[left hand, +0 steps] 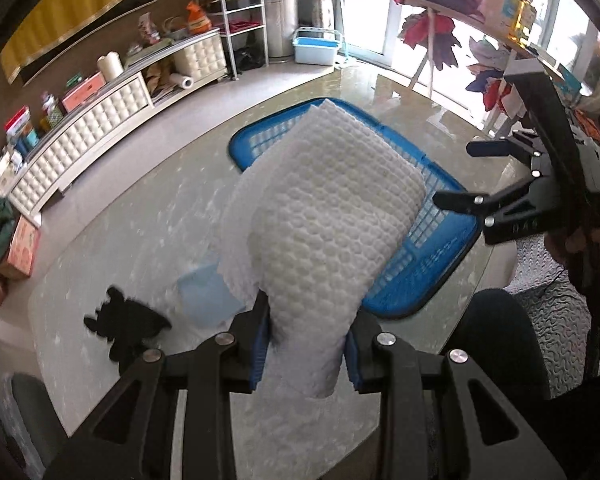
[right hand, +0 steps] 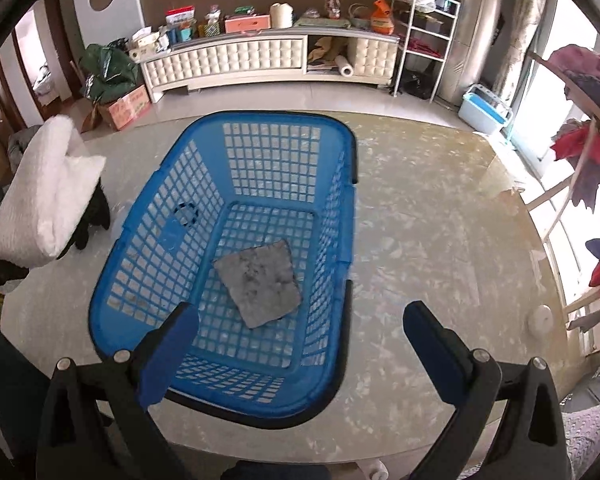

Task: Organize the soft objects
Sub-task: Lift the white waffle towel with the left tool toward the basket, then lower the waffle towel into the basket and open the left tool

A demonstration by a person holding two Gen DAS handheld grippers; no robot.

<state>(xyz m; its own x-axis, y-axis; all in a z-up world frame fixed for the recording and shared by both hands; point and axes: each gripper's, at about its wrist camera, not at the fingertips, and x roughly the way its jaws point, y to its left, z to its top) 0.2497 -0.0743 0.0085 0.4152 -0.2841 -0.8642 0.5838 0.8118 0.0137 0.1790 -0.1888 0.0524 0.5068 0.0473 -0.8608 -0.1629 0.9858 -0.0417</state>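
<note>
Fingers of our left gripper (left hand: pixel 306 344) are pinching the folded white cloth (left hand: pixel 324 216) just above the blue basket (left hand: pixel 440 264), right gripper (right hand: pixel 300 344) gaping wide, so we are lowering it flat beside the grey cloth (right hand: pixel 258 284).

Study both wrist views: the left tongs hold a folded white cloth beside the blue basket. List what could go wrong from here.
1. The white cloth is pinched only near one end by the left tongs; its free folds might open or slip out on the way.
2. The blue basket sits near the table edge, so a nudge could push it off.
3. The open right tongs hover above the basket and may block the drop onto the grey cloth.
</note>
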